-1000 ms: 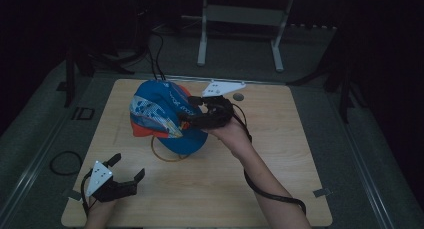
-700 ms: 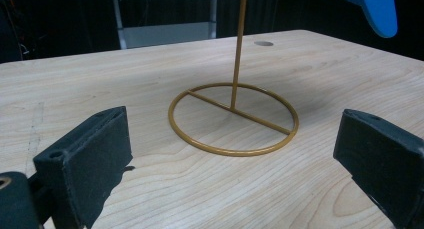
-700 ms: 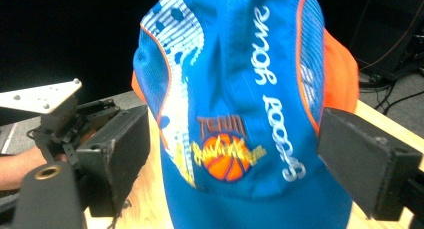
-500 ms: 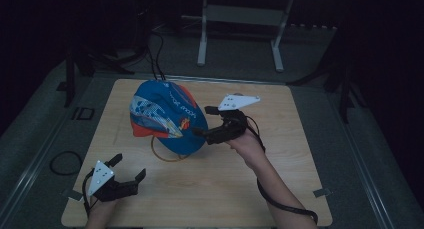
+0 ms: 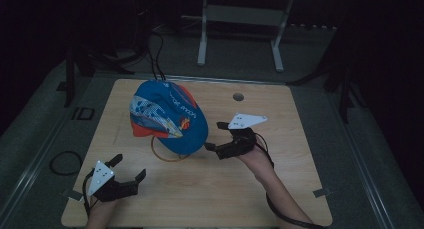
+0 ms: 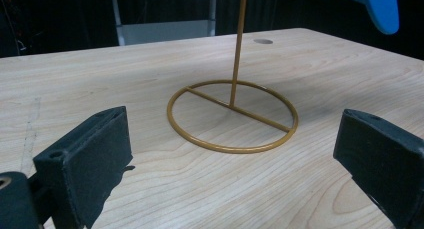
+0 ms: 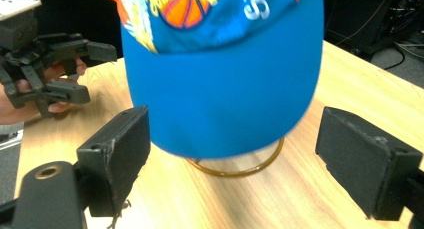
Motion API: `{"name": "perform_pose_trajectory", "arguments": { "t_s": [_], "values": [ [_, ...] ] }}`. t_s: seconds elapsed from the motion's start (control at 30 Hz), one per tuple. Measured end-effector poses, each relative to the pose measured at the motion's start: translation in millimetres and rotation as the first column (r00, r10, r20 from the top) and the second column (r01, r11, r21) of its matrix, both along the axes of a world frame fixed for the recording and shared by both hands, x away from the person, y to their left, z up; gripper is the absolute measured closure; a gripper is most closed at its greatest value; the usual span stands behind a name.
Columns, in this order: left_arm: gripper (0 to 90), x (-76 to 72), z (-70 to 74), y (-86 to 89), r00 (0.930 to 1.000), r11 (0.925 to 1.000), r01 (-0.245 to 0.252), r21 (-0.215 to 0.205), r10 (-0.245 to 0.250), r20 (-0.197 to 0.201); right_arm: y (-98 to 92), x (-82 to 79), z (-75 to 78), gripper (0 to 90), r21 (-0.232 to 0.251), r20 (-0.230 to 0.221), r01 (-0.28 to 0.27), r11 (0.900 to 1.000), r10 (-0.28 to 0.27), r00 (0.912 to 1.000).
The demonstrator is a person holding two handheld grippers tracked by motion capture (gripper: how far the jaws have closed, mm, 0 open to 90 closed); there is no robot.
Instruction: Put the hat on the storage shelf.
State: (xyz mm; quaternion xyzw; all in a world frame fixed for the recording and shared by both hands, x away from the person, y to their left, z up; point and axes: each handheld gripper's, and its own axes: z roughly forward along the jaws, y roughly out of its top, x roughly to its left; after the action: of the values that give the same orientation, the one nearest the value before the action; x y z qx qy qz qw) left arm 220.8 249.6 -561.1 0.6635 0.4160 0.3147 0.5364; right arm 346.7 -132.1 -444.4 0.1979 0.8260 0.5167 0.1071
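A blue cap (image 5: 167, 116) with orange and white print hangs on a gold wire stand, whose ring base (image 5: 167, 154) rests on the wooden table (image 5: 300, 189). My right gripper (image 5: 214, 135) is open just right of the cap's brim, apart from it. In the right gripper view the brim (image 7: 225, 89) hangs between the open jaws and above the ring (image 7: 235, 166). My left gripper (image 5: 130, 167) is open near the front left of the table. In the left gripper view it faces the stand's ring (image 6: 232, 116) and upright pole (image 6: 239, 44), with nothing held.
A round hole (image 5: 238, 96) sits in the table's far side. A metal frame (image 5: 240, 14) stands on the floor behind the table. A cable loop (image 5: 65, 161) lies on the floor at the left. The left gripper (image 7: 90, 71) appears in the right gripper view, beyond the cap.
My right gripper has come off the cap and drawn back to the right and toward the person, jaws open. The cap stays on its stand. The left gripper has not moved.
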Motion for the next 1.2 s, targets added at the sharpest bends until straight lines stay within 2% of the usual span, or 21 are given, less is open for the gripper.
{"name": "perform_pose_trajectory", "arguments": {
  "t_s": [0.03,0.07,0.13,0.23,0.27,0.3,0.37,0.7,0.77,0.9,1.2],
  "values": [
    [2.4,0.0,0.0,0.0,1.0,1.0,0.0,0.0,0.0,0.0,0.0,0.0,0.0,14.2,0.0,0.0,0.0,1.0,0.0,1.0],
    [2.4,0.2,-0.3,0.5,1.0,1.0,0.0,-0.003,0.0,-0.002,-5.2,-0.1,-7.7,14.2,0.008,-0.01,0.006,1.0,-0.006,0.9999],
    [2.4,0.3,-0.7,0.8,1.0,1.0,-0.002,-0.006,0.002,-0.003,-9.4,-0.8,-14.4,14.2,0.011,-0.008,0.012,1.0,-0.012,0.9999],
    [2.4,0.6,-1.0,1.0,1.0,1.0,-0.002,0.001,0.002,-0.008,-16.1,-1.2,-27.4,14.3,0.008,-0.033,0.014,1.0,-0.014,0.9994],
    [2.4,0.6,-1.0,1.0,1.0,1.0,-0.002,0.001,0.002,-0.008,-16.1,-1.2,-27.4,14.3,0.008,-0.033,0.014,1.0,-0.014,0.9994],
    [2.4,0.8,-1.3,0.8,0.9999,1.0,-0.001,0.006,0.002,-0.012,-21.4,-1.3,-37.3,14.3,0.011,-0.043,0.02,1.0,-0.02,0.9989],
    [2.4,0.8,-1.6,0.5,0.9999,1.0,-0.001,0.005,0.001,-0.014,-24.9,-1.8,-44.5,14.3,0.013,-0.054,0.022,1.0,-0.021,0.9983],
    [2.4,2.3,-3.4,0.1,0.9996,0.9999,0.0,0.013,0.001,-0.027,-40.1,-6.6,-81.7,14.3,-0.011,-0.08,0.016,1.0,-0.017,0.9966],
    [2.4,2.4,-3.8,0.2,0.9995,0.9999,0.003,0.013,-0.003,-0.031,-43.3,-7.3,-86.8,14.3,-0.03,-0.081,0.016,0.999,-0.018,0.9965],
    [2.4,3.1,-4.2,1.1,0.9993,1.0,0.004,0.005,-0.004,-0.036,-51.7,-7.7,-94.2,14.3,-0.03,-0.087,0.032,0.999,-0.034,0.9956],
    [2.4,4.9,-6.5,-0.1,0.9979,0.9997,0.023,0.006,-0.023,-0.06,-71.8,-11.7,-105.7,14.3,-0.067,-0.089,0.056,0.996,-0.062,0.9941]
  ]
}}
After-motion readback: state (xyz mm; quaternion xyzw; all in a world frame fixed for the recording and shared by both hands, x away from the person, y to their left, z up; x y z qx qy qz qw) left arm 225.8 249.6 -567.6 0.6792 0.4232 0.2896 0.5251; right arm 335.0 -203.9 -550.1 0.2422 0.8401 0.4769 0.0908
